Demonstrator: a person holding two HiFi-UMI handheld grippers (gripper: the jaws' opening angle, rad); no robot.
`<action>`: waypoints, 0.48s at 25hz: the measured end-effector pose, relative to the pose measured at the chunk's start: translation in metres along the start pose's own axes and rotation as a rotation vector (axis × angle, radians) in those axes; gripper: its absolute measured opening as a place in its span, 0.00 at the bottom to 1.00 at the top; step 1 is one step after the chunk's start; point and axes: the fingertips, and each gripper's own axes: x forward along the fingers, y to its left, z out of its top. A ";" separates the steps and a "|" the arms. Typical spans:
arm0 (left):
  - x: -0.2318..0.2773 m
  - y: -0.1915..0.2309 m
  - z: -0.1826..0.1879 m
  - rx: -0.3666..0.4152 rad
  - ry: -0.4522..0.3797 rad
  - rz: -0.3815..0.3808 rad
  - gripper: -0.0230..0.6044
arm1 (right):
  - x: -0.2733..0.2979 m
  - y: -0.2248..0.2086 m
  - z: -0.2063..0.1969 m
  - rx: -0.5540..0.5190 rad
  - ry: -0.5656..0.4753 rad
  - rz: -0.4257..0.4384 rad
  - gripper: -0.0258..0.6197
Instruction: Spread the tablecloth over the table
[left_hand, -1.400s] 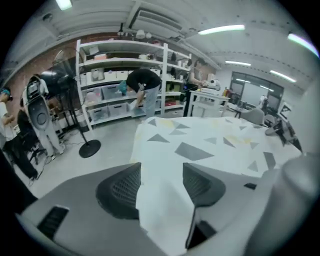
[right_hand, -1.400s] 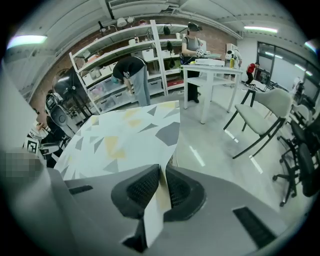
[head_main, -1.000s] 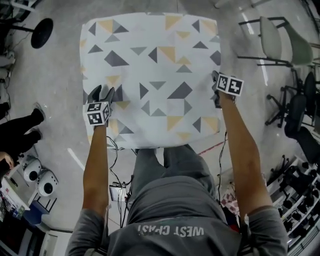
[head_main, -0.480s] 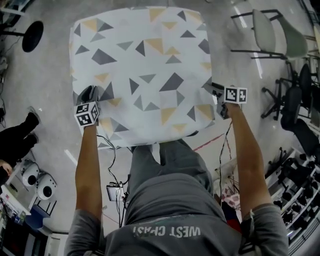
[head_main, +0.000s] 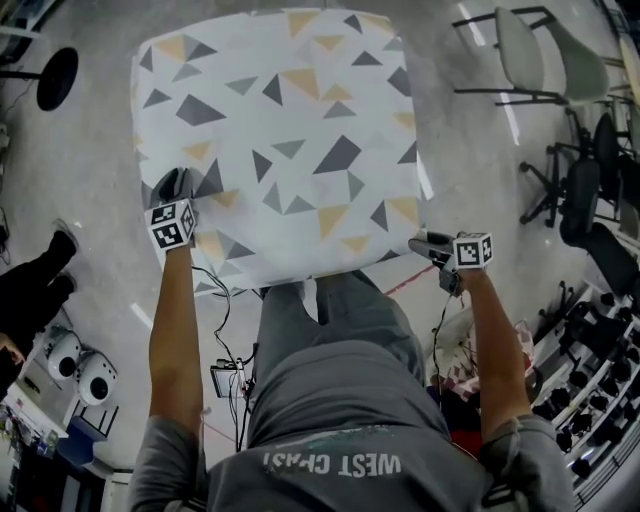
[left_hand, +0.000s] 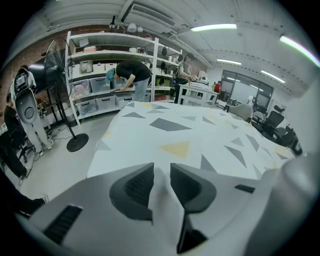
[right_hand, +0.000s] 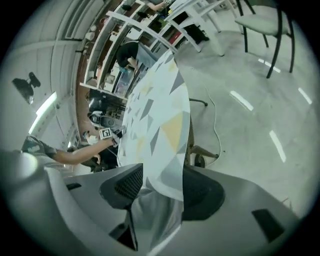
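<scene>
A white tablecloth (head_main: 280, 140) with grey and yellow triangles covers the table. At its near left corner my left gripper (head_main: 175, 186) is shut, and a fold of the cloth is pinched between its pads (left_hand: 161, 182). My right gripper (head_main: 422, 245) is at the near right corner, just off the table's edge. In the right gripper view its jaws stand wide and are closing. The hanging corner of the tablecloth (right_hand: 155, 115) drops between them (right_hand: 160, 187), loose and not pressed by the pads. The tablecloth (left_hand: 175, 130) stretches flat away from the left gripper.
Chairs (head_main: 560, 70) and office chairs (head_main: 590, 200) stand on the right. A fan base (head_main: 55, 78) and a person's legs (head_main: 40, 270) are on the left. Shelves (left_hand: 100, 65) with a person bent over them (left_hand: 127, 75) are beyond the table. Cables run under the table's near edge.
My right gripper has let go of the right edge and swung back to the near right corner, jaws now apart. The left gripper has shut on the cloth and stayed put.
</scene>
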 end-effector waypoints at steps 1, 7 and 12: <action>0.000 0.000 0.000 0.002 -0.001 0.002 0.19 | -0.003 0.000 -0.009 -0.035 0.039 -0.021 0.39; -0.001 -0.005 -0.002 0.012 0.017 0.006 0.20 | 0.005 -0.004 -0.042 0.031 0.139 -0.119 0.09; -0.017 -0.040 -0.017 0.080 0.057 -0.027 0.23 | 0.027 -0.017 -0.052 0.039 0.165 -0.195 0.06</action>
